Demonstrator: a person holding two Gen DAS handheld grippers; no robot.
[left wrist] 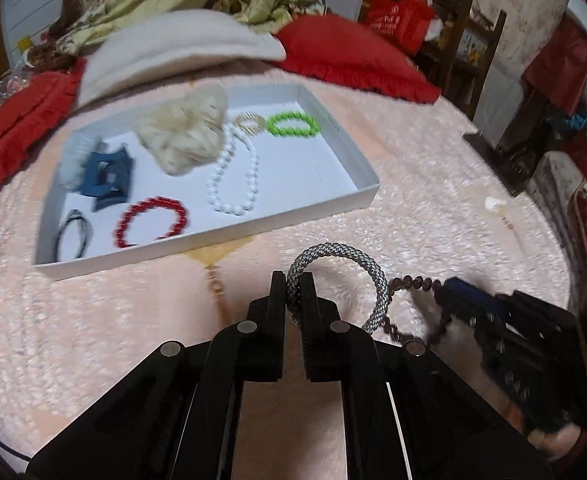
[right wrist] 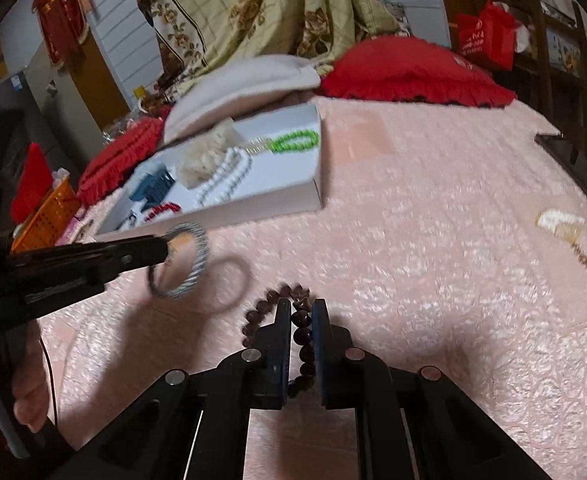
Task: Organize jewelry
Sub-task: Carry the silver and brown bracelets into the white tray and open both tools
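Observation:
My left gripper (left wrist: 293, 282) is shut on a grey woven rope bracelet (left wrist: 373, 276) and holds it above the pink bedspread, in front of the white tray (left wrist: 293, 220). The bracelet also shows in the right wrist view (right wrist: 197, 264). My right gripper (right wrist: 302, 308) is shut on a dark brown bead bracelet (right wrist: 261, 312), to the right of the left gripper. The tray holds a red bead bracelet (left wrist: 151, 220), a white pearl necklace (left wrist: 233, 176), a green bead bracelet (left wrist: 293, 125), a gold ring piece (left wrist: 249, 123), a blue hair claw (left wrist: 107, 180) and a cream scrunchie (left wrist: 185, 136).
A white and gold piece (right wrist: 561, 224) lies on the bedspread at the far right. Red pillows (right wrist: 409, 68) and a cream pillow (left wrist: 173, 52) lie behind the tray. An orange basket (right wrist: 45, 216) stands at the left bed edge. A dark hair tie (left wrist: 71, 232) lies in the tray.

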